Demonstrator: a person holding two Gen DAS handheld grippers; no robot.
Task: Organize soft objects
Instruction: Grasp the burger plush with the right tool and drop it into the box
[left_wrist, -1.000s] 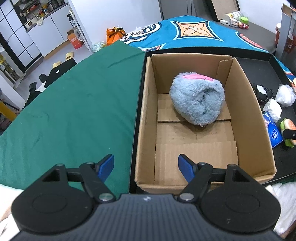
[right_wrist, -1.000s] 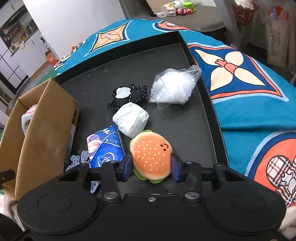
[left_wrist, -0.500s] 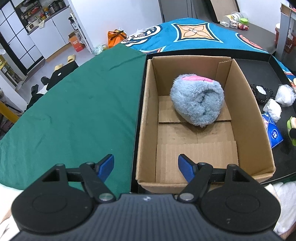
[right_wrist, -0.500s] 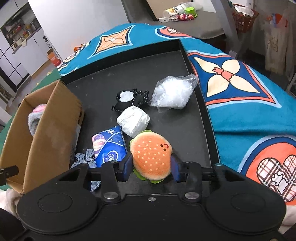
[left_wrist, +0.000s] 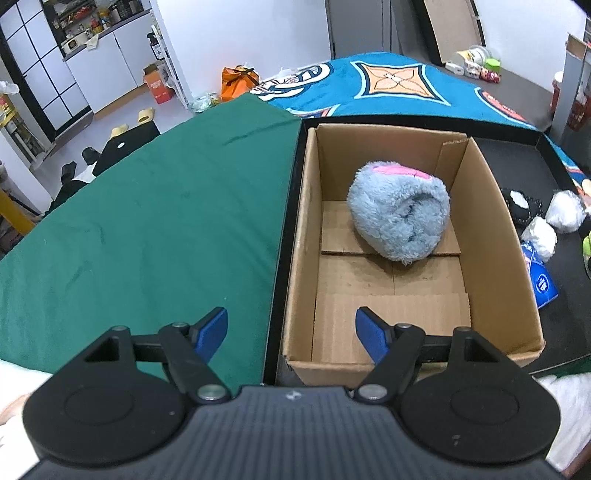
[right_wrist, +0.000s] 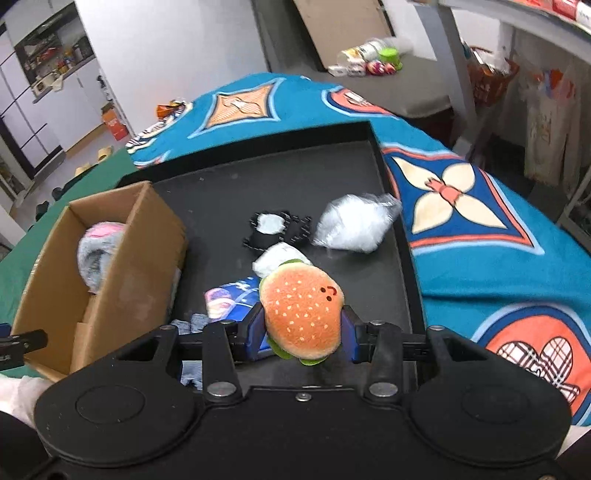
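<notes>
**Burger plush pinched above the tray**

The right gripper (right_wrist: 302, 328) is pinching the burger plush (right_wrist: 301, 314) above the black tray (right_wrist: 258, 184), with a white bundle (right_wrist: 275, 258) and blue packet (right_wrist: 231, 301) lying beyond. The cardboard box (right_wrist: 136, 258) is sitting left, holding a blue plush (left_wrist: 400, 216). The left gripper (left_wrist: 291, 332) is hovering spread over the box's near edge.

In the left wrist view, the cardboard box (left_wrist: 406, 258) sat centre-right on the tray (left_wrist: 546, 162), with the plush roll (left_wrist: 400, 214) inside toward its far end. The cloth-covered surface (left_wrist: 147, 221) filled the left. In the right wrist view, the box stood at left, and the burger plush (right_wrist: 301, 314) sat at centre between the right gripper (right_wrist: 303, 332) fingers. Above it lay the wrapped bundle (right_wrist: 275, 258), the lace piece (right_wrist: 273, 229) and the plastic bag (right_wrist: 351, 225).
</notes>
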